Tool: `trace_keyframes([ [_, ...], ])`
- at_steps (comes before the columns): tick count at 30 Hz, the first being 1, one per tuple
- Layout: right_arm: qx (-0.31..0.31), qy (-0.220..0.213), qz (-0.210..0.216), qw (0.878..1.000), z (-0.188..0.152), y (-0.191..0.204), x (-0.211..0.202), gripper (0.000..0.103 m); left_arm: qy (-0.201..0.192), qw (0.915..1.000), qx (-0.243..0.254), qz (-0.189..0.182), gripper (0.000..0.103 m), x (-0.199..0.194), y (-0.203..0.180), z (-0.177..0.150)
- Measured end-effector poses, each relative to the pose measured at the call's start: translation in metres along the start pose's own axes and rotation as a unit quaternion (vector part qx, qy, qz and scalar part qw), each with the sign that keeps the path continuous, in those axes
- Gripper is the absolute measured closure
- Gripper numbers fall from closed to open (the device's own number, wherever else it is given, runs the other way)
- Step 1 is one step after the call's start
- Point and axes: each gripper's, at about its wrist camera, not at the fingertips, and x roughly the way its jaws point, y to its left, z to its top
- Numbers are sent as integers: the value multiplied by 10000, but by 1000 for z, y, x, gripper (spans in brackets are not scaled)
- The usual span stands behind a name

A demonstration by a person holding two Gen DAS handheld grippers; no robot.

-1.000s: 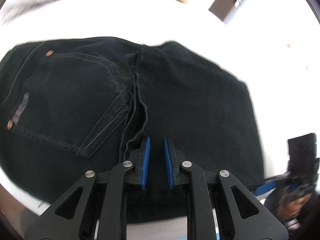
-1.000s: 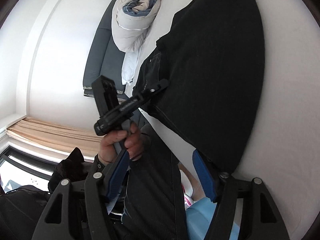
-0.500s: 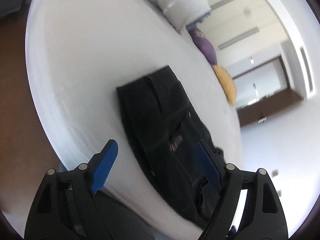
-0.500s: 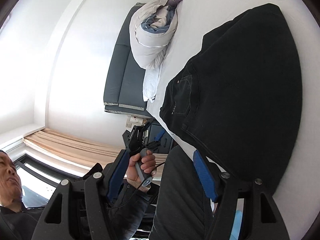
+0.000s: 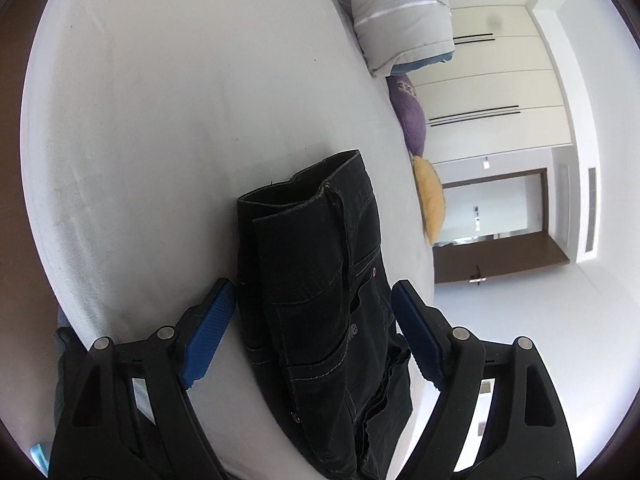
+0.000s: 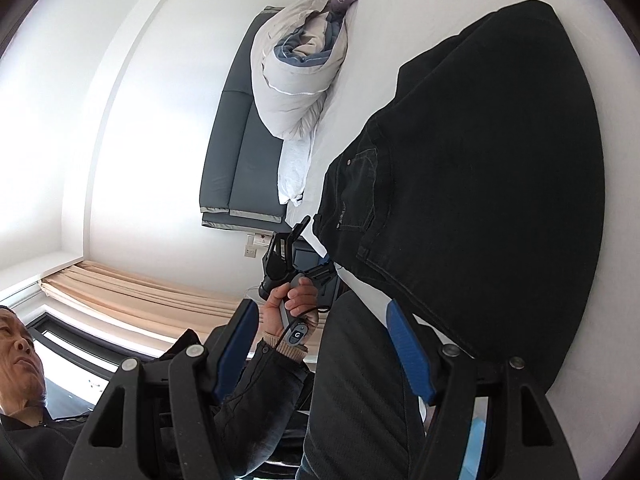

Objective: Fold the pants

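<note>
The black pants (image 5: 320,280) lie folded into a compact bundle near the edge of the white bed (image 5: 160,120), waistband and pocket stitching on top. My left gripper (image 5: 312,296) is open, its blue pads (image 5: 208,336) standing to either side of the bundle without pressing on it. In the right wrist view the same pants (image 6: 480,160) fill the right side. There a hand holds the left gripper (image 6: 288,248) just off the pants' near corner. My right gripper (image 6: 320,344) is open and holds nothing, back from the pants' edge.
A rolled grey duvet (image 5: 400,12) lies at the head of the bed, with a purple pillow (image 5: 412,120) and a yellow pillow (image 5: 430,204) beside it. A dark padded headboard (image 6: 236,152) stands behind. The person's dark trouser leg (image 6: 360,380) is close to the bed edge.
My left gripper was shut on the pants' fabric; it has opened, drawn back from the bundle and rolled over. The right gripper stays open and has barely shifted.
</note>
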Motion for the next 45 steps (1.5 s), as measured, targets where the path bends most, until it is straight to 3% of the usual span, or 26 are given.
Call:
trace_keyframes([
  [3,10,41,-6,10000,0,-1,3,33,3,10000,-47,-12,26,2,4,3],
  [4,13,49,-7,10000,0,-1,3,33,-13,9999,-123,-25,31,2,5,4],
  [6,8,55,9,10000,-1,0,3,33,71,9998,-198,20,54,8,3,4],
  [7,-3,58,7,10000,-1,0,3,33,112,9996,-193,163,71,12,2,3],
  [11,5,-2,-3,10000,0,0,-1,33,105,9994,-176,261,83,16,1,3],
  [16,9,-59,-192,9998,13,0,4,33,44,9993,-78,366,87,17,-11,2],
  [20,-27,-104,-340,9994,35,3,24,33,-29,9963,423,746,91,18,-36,1],
  [24,37,-104,-572,9983,58,2,51,33,-48,9930,767,900,93,17,-59,-3],
  [28,221,-90,-740,9970,75,-9,73,33,-101,9869,1222,1047,94,22,-89,-5],
  [31,541,-22,-901,9945,83,-30,85,36,-192,9775,1770,1135,94,21,-130,-19],
  [32,635,-13,-1003,9929,85,-38,88,39,-224,9712,2073,1153,94,22,-149,-28],
  [34,693,-24,-1114,9914,87,-45,92,43,-259,9491,2905,1192,94,27,-194,-56],
  [37,813,-5,-967,9920,93,-46,90,35,-50,9024,4167,1097,94,49,-247,-119],
  [38,893,-79,-840,9924,94,-45,84,31,82,8824,4580,1076,94,61,-257,-148],
  [40,948,-447,-662,9923,96,-39,60,13,321,8550,5061,1090,94,77,-260,-192],
  [41,940,-552,-568,9924,96,-37,51,11,441,8365,5336,1163,94,87,-259,-215],
  [42,946,-631,-448,9925,97,-35,39,11,581,8102,5690,1279,94,98,-255,-244],
  [43,957,-641,-372,9926,98,-33,29,11,724,7926,5898,1366,94,107,-250,-266],
  [45,915,-627,-338,9933,98,-31,17,11,916,7694,6148,1468,94,116,-241,-296],
])
